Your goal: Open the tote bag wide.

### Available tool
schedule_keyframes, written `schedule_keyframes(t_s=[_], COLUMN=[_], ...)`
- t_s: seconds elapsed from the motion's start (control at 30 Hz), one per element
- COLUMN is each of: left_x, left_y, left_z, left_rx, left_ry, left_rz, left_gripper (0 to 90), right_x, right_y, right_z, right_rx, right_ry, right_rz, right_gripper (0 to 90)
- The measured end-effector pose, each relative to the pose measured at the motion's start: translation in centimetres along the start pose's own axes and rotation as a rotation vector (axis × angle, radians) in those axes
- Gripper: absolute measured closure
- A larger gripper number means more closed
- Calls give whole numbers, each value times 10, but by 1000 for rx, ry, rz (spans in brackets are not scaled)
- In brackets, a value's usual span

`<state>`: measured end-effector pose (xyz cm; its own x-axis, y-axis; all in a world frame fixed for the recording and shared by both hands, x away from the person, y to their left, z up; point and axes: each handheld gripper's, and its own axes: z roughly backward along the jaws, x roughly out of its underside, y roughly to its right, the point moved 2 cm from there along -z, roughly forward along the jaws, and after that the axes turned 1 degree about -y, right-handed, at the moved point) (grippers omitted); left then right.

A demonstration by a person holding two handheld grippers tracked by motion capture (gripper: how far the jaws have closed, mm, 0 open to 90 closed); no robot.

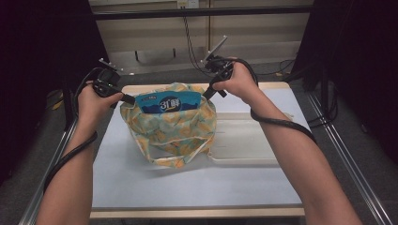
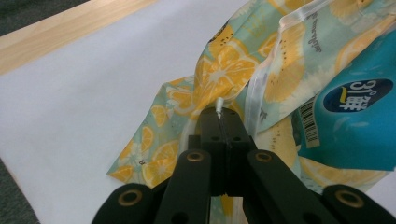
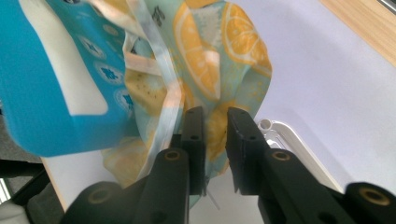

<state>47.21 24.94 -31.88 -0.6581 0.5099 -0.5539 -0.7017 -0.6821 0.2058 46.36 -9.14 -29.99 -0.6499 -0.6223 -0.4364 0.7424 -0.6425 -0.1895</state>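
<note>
A lemon-print fabric bag point(image 1: 171, 126) is held up at its two upper corners on a white-covered desk point(image 1: 141, 183). The left gripper point(image 1: 126, 98) is clamped tight on the bag's rim, a pale strip of hem being pinched between its closed jaws, as is seen in the left gripper view point(image 2: 219, 116). The right gripper point(image 1: 206, 93) is set at the opposite corner of the bag; in the right gripper view point(image 3: 215, 121) its jaws are parted by a narrow gap, with the printed cloth lying between and just past them and not visibly pressed from both sides. A blue packet point(image 1: 166, 102) with white lettering is stood upright in the bag's mouth, between the two grippers, its top edge raised above the rim. A white tray point(image 1: 248, 136) is seen lying on the desk just beyond the right gripper, touching the bag's side. One strap of the bag point(image 1: 173, 161) is draped onto the desk below both grippers.
</note>
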Motion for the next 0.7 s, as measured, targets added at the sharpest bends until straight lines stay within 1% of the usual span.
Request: schedule_keyframes(t_s=[0.07,0.1,0.13,0.17,0.2,0.27,0.3,0.33,0.37,0.4,0.43,0.47,0.5,0.53,0.57,0.6,0.63,0.67,0.7], left_x=[0,0,0,0,1,1,1,1,1,1,1,0,0,0,0,0,0,1,1], left_y=[0,1,1,1,0,0,-1,-1,0,0,-1,0,-1,-1,-2,-2,-3,-3,-3], left_z=[-1,-1,-1,-1,0,-1,-1,-1,-3,-3,-4,-5,-6,-7,-8,-8,-9,-11,-11], left_rx=[-3,-4,-5,-9,-8,-17,-24,-18,-20,-23,-24,-24,-29,-24,-24,-27,-27,-25,-32], left_ry=[0,6,8,10,-2,8,11,12,19,11,4,12,10,9,6,9,12,14,12], left_rz=[-2,5,1,2,-22,-16,-16,-8,-4,-6,-21,-4,-7,-1,-5,0,3,11,8], left_gripper=[899,899,899,899,899,899,899,899,899,899,899,899,899,899,898,899,899,899,899], right_x=[2,3,4,5,6,9,10,11,12,13,13,13,13,13,13,13,13,14,14], right_y=[-1,-1,-1,0,1,1,1,2,3,4,4,5,6,7,7,6,7,9,9], right_z=[-4,-5,-6,-8,-10,-15,-17,-19,-21,-23,-25,-27,-28,-29,-30,-31,-32,-34,-35], right_rx=[-24,-35,-49,-51,-49,-52,-52,-50,-52,-45,-51,-55,-50,-45,-47,-49,-49,-44,-39], right_ry=[7,16,19,24,27,27,37,39,34,40,46,44,41,37,40,43,47,36,35], right_rz=[-3,-6,-14,-18,-14,-22,-30,-35,-34,-31,-42,-50,-45,-38,-44,-55,-56,-43,-46], right_gripper=[810,854,880,897,900,900,900,900,900,900,900,900,900,900,900,900,900,900,900])
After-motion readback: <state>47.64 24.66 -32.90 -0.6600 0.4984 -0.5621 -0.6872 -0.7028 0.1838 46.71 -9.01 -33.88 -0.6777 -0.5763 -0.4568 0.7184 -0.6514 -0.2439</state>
